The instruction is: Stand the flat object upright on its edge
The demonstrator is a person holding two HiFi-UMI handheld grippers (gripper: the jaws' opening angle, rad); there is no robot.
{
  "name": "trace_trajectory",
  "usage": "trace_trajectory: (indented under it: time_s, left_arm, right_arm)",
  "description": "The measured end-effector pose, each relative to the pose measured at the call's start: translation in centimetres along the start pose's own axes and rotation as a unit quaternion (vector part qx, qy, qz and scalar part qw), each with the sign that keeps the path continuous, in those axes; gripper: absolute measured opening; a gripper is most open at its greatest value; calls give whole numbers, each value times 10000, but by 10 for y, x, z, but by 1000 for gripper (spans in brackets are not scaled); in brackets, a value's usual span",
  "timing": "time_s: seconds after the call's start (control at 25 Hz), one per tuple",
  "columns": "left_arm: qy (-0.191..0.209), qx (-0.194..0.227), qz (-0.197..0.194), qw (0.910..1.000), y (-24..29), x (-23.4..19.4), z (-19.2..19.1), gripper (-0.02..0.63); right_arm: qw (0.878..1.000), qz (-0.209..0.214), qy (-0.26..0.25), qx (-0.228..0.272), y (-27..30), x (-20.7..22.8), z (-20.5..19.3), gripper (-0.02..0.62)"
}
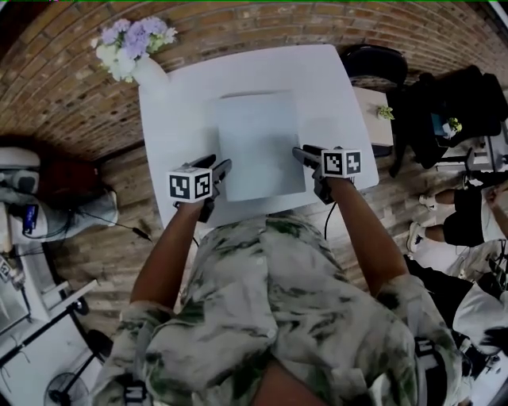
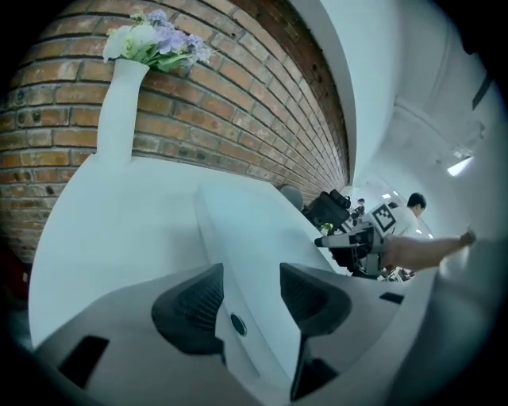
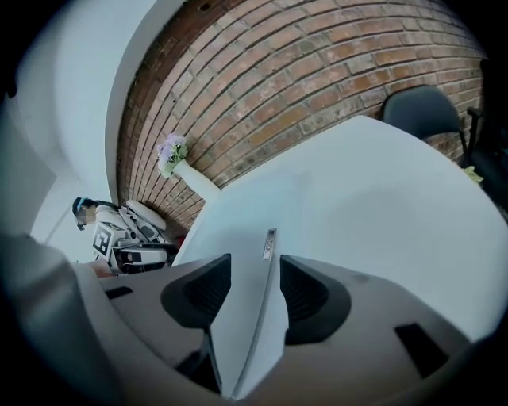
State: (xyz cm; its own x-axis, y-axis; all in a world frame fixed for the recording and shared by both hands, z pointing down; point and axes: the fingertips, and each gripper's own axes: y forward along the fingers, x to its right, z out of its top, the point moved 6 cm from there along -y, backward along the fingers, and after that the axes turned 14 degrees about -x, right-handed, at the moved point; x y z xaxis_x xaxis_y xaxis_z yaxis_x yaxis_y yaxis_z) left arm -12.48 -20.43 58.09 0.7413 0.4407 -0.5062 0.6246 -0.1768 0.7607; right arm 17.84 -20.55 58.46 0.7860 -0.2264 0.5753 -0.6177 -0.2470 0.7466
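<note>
Left gripper (image 1: 224,169): jaws standing well apart, set over the left side edge of the flat object (image 1: 258,143) near its near corner. In the left gripper view (image 2: 250,277) the pale slab (image 2: 262,230) runs between the two dark ribbed pads (image 2: 198,305), and is much thinner than the gap between them. Right gripper (image 1: 300,155): likewise wide open, at the opposite side edge of the same slab. In the right gripper view (image 3: 255,270) the slab (image 3: 246,317) passes between the pads (image 3: 305,289), its thin edge bearing a small metallic slot (image 3: 270,243). Neither pair of pads is seen clamping. Flat object: pale grey-white rectangle, on the middle of the white table (image 1: 182,103), long sides running away from the person. From the head view it reads as lying flat or close to it; whether its near end is raised off the tabletop cannot be told. Marker cubes (image 1: 190,186) sit on both grippers. Each gripper shows in the other's view, across the slab. Also present: white vase of pale and purple flowers (image 1: 131,44) at the far left corner of the table, brick wall (image 1: 262,24) behind, black chair (image 1: 373,59) beyond the far right corner, the person's patterned shirt (image 1: 270,317) below.
</note>
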Motion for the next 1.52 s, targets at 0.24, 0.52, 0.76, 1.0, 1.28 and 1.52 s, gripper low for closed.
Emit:
trace_trajectory:
  time_s: [0.24,0.52,0.76,1.0,1.28,1.52]
  left_arm:
    - [-561,-154,-222,9981,21,-12,11,242]
    - [-919,-376,-445,9941,42,-17,14,259]
    - [-1068,-560,-618,9908,48,-19,17,261]
    - [-1079,-590,-390,9916,45,-17,18,259]
    - [-1037,-405,-263,9934,36,-9,22,258]
    - [-791,-182,-170,9966,18,4,37,258]
  right_arm:
    - [9993,202,68,-302,16,18,21,216]
    - [9967,556,160,-567,24,27,27,225]
    - [9946,707,305,-693,24,30,29,222]
    - [9943,730,172,-754,24,29,31,202]
    - [9942,694,139,-807,19,24,33,190]
    - [9955,705,-294,-562,-3,12,49,189]
